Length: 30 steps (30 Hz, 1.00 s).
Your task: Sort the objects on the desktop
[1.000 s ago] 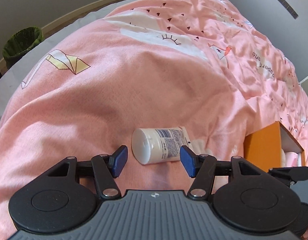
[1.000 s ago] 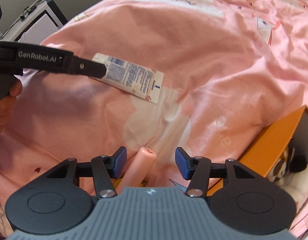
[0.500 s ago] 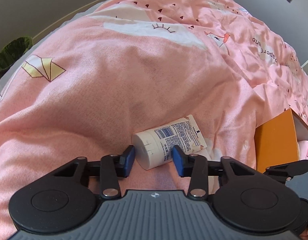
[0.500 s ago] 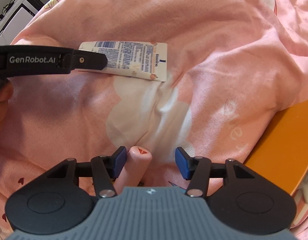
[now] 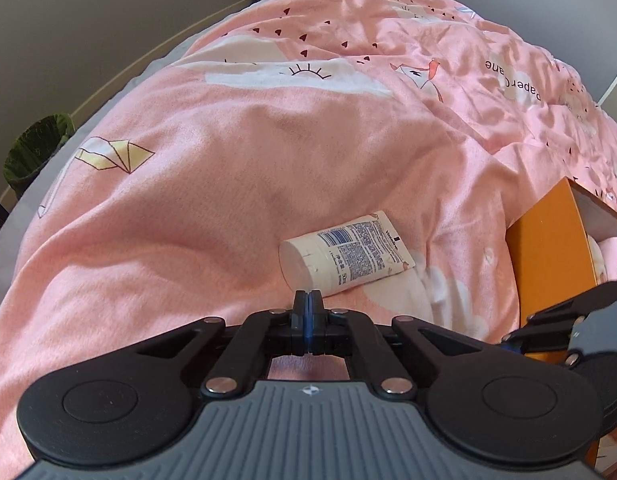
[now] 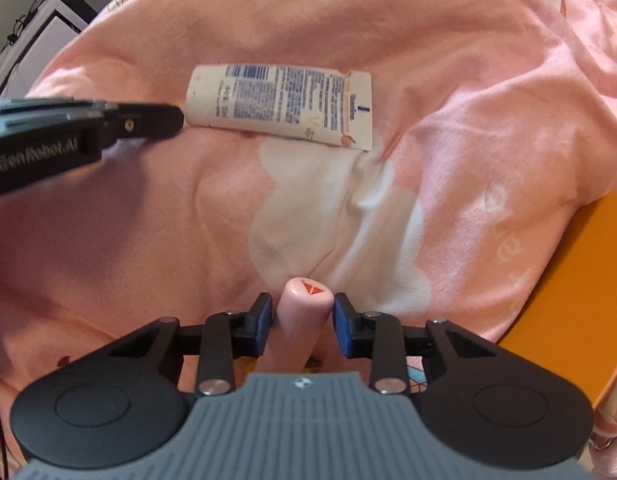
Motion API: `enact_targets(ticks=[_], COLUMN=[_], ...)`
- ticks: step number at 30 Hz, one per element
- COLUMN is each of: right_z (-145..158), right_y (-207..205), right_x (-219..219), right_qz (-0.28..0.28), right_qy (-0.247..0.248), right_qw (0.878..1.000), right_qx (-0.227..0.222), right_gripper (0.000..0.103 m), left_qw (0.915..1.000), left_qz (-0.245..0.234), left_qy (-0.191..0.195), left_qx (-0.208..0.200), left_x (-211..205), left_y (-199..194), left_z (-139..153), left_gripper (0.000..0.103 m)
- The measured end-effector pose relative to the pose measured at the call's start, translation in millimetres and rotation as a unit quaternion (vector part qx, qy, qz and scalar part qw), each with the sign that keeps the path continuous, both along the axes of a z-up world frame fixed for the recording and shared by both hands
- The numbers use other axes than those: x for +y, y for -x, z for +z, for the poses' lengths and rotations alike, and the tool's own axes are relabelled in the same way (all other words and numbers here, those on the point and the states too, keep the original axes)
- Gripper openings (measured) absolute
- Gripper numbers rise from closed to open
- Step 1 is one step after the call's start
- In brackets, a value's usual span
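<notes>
Your left tongs (image 5: 307,305): shut tight, holding nothing, just in front of the tube's (image 5: 344,258) cap | tube: lying on the pink blanket (image 5: 228,168) | your right tongs (image 6: 303,311): closing around the pink stick (image 6: 300,320) | orange box (image 5: 548,264): near, on the right

On the bed's quilt (image 5: 236,168) the tube (image 5: 344,256) lies on its side, just beyond the left claw (image 5: 307,308) in the left wrist view. A box (image 5: 548,256) stands to the tube's right (its inside is mostly hidden). A bin (image 5: 36,152) sits far left, off the bed. A capped stick (image 6: 302,320) lies between the right claw's (image 6: 303,320) jaws, nearer than the tube.
</notes>
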State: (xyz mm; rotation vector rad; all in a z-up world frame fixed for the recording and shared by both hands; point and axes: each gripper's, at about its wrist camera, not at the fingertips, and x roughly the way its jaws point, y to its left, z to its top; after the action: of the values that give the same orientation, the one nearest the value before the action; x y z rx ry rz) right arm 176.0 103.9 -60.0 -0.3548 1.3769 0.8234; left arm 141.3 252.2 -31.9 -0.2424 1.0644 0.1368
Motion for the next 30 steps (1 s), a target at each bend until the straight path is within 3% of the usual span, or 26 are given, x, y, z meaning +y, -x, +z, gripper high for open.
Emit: enact_targets(ticks=[3,6,8,10,12,14,16,17,22,27,30], right_z=[18.3,39.0,53.6,65.7,71.5,71.1,62.8,57.9,45.7,57.8,61.9], right_y=[-3.4,-12.2,-27.7,-43.3,-53.7,-61.1,-71.4,-75.5,-82.0,-74.0,-62.9], right_x=[-3.0,-4.7,-5.9,-0.8,6.7,9.4,15.5,16.2,11.0,-2.1,-8.4], right_qz=[-0.006,-0.015,-0.025,-0.034,-0.042,-0.044,-0.048,-0.051,-0.063,-0.079,-0.077], right_qy=[-0.013,-0.027,-0.032,-0.034,-0.030,-0.018,0.002,-0.001,-0.001,-0.008,-0.009], right_qw=[1.000,0.999,0.997,0.995,0.992,0.987,0.984,0.985,0.986,0.989,0.992], right_qx=[-0.017,-0.043,-0.065,-0.089,-0.114,-0.150,-0.170,-0.165,-0.153,-0.125,-0.095], right_gripper=[0.034,0.034,0.034,0.034,0.034,0.034,0.034,0.034,0.035,0.036,0.037], left_qw=[1.0000,0.9989,0.9956,0.9865,0.9739,0.9589,0.9427,0.9336,0.8692,0.8242,0.7925], left_qz=[-0.004,-0.038,-0.066,-0.111,-0.158,-0.215,-0.261,-0.280,-0.373,-0.419,-0.438], left_qy=[-0.008,-0.024,-0.060,-0.115,-0.157,-0.181,-0.207,-0.223,-0.324,-0.380,-0.423], left_qx=[-0.005,-0.016,-0.026,-0.037,-0.042,-0.037,-0.025,-0.017,0.006,0.027,0.023], left_x=[-1.4,-6.3,-14.8,-28.0,-41.3,-54.8,-67.4,-73.7,-102.5,-110.9,-114.8], left_y=[5.6,10.0,11.7,12.0,9.1,4.6,-1.4,-4.1,-5.9,-9.6,-8.0], left_z=[6.7,17.4,24.2,28.9,30.4,27.3,18.6,13.2,-21.4,-53.5,-70.7], left_gripper=[0.000,0.000,0.001,0.002,0.015,0.023,0.024,0.024,0.029,0.050,0.051])
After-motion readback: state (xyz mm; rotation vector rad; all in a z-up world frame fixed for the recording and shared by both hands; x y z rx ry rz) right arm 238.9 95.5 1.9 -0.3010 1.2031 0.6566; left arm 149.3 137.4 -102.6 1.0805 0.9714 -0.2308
